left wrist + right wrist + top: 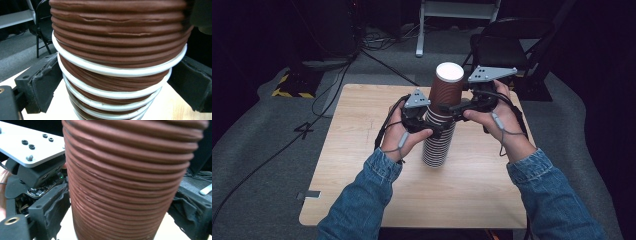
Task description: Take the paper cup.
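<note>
High view: cup stack (439, 135) mid-tabletop; left gripper (432, 125) clamps stack, right gripper (447, 106) jaws loose around top cup (447, 85).

The cup stack (117, 62) runs past the top edge in both tool views; the hands hide its middle from above.

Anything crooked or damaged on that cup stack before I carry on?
Yes. The stack of brown ribbed cups leans on the table, and the top cup sits tilted against the white rims below. In the left gripper view its ribbed sleeve shows small creases. No spill.
</note>
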